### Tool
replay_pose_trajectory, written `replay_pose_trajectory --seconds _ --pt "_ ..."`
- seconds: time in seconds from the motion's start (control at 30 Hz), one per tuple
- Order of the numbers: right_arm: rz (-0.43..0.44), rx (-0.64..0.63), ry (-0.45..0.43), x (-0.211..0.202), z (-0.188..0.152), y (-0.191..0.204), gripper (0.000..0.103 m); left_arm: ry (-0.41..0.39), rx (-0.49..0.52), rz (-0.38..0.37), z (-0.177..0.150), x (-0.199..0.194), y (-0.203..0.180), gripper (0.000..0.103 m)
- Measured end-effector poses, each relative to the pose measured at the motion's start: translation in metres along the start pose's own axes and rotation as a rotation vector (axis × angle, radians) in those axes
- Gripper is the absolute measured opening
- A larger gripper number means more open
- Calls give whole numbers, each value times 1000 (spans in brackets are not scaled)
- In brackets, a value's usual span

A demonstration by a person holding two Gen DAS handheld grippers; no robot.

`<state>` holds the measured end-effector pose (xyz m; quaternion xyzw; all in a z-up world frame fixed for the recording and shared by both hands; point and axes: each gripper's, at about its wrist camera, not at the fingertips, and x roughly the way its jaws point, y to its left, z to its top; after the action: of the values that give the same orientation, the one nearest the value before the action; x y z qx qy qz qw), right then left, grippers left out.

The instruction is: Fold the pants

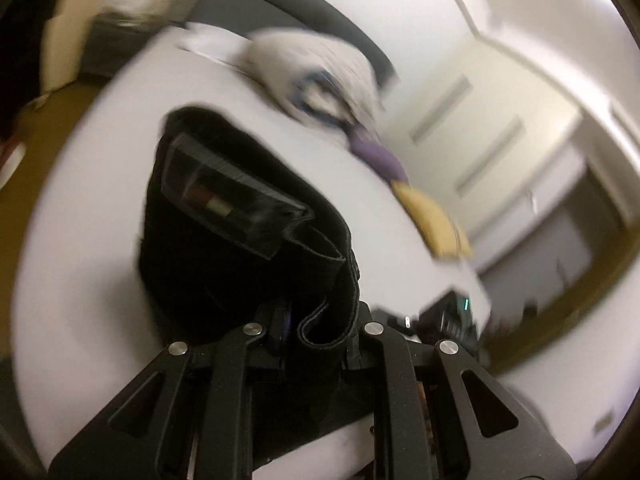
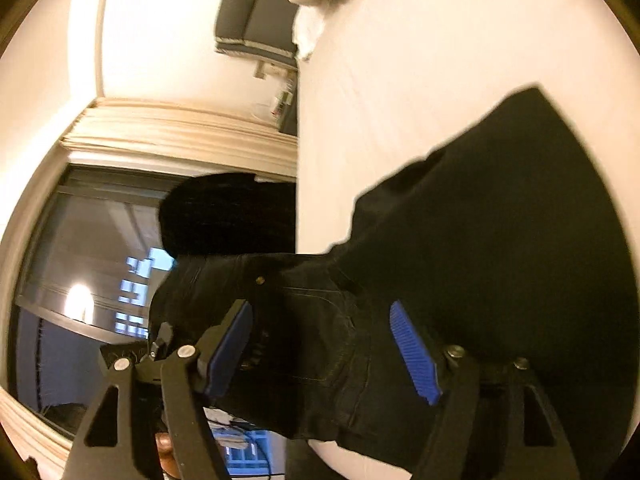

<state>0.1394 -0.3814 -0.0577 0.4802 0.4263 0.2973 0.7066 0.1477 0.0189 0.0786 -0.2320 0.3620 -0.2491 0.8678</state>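
Observation:
Black pants (image 2: 480,220) lie on a white bed (image 2: 400,60). In the left wrist view my left gripper (image 1: 320,320) is shut on the pants' waistband (image 1: 324,320), and the fabric (image 1: 240,220) with a grey label rises in front of the camera, lifted off the bed (image 1: 80,240). In the right wrist view my right gripper (image 2: 320,344) is open, its blue pads (image 2: 412,352) on either side of the pants' pocket area, not closed on it. The view is blurred.
A rumpled white and blue blanket (image 1: 316,68), a purple item (image 1: 380,156) and a yellow item (image 1: 432,220) lie along the bed's far side. A grey headboard (image 1: 280,12) stands behind. A dark window (image 2: 80,280) is beside the bed.

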Motion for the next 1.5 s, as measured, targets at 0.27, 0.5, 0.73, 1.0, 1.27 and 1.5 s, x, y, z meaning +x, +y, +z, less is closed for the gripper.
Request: replay_pose_trajectory --seconds 0.27,0.5,0.73,1.0,1.27,1.5 --pt "-45 4 26 -39 5 -26 85 300 294 140 -92 142 -81 15" --pt "-111 -62 85 -19 7 -17 83 281 501 245 -108 165 -108 15" --pt "-286 -189 190 0 17 -8 15 287 582 284 -143 161 -137 15" --pt "-259 -184 125 -26 28 -13 12 286 650 276 -151 186 -158 15" --pt "-279 -172 112 -36 29 -23 12 302 693 249 -166 212 -190 15" --pt "-269 -112 73 -43 20 -49 12 330 711 238 -189 229 -191 15"
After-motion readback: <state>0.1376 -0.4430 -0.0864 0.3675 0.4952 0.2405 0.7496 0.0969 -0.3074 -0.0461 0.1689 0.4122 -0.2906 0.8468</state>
